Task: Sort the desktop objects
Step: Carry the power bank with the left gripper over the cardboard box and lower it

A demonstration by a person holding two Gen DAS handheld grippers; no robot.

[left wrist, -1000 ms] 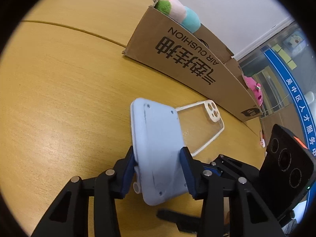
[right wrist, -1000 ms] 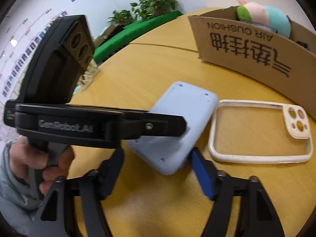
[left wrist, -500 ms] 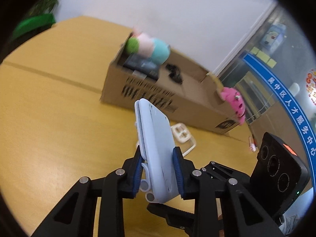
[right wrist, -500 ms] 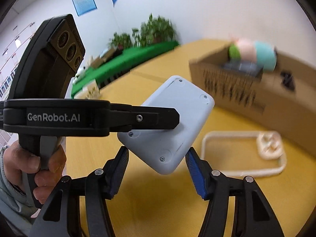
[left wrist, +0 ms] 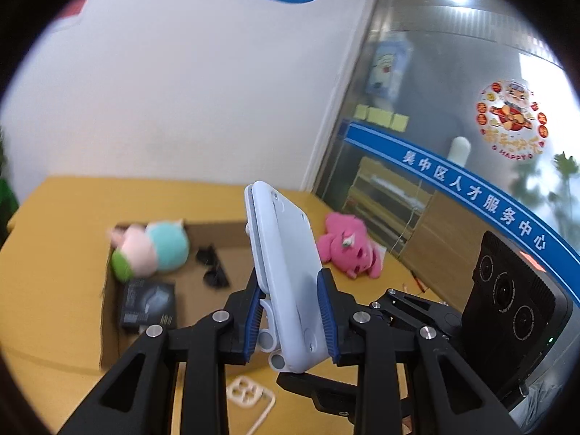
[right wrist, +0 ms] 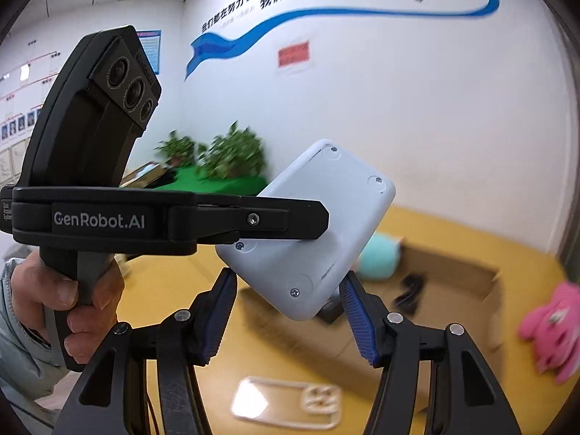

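Note:
My left gripper point(left wrist: 291, 320) is shut on a pale blue handheld device point(left wrist: 286, 272), held upright and high above the table. In the right wrist view the same device point(right wrist: 311, 232) hangs in the left gripper's black fingers point(right wrist: 253, 217). My right gripper point(right wrist: 286, 311) is open, its jaws on either side just below the device, not touching it. An open cardboard box point(left wrist: 108, 326) lies beyond on the yellow table, holding a pastel plush point(left wrist: 152, 250), a black box point(left wrist: 148, 302) and a small black item point(left wrist: 214, 272). A white phone case point(left wrist: 253, 398) lies on the table in front of it.
A pink plush point(left wrist: 348, 250) lies on the table right of the cardboard box; it also shows in the right wrist view point(right wrist: 551, 330). The phone case point(right wrist: 290, 404) lies below my right gripper. Green plants point(right wrist: 224, 156) stand at the far left. A glass wall is on the right.
My left gripper has lifted the device off the table, raised it high and tilted up. The right gripper rose with it, still open. The box's inside now shows.

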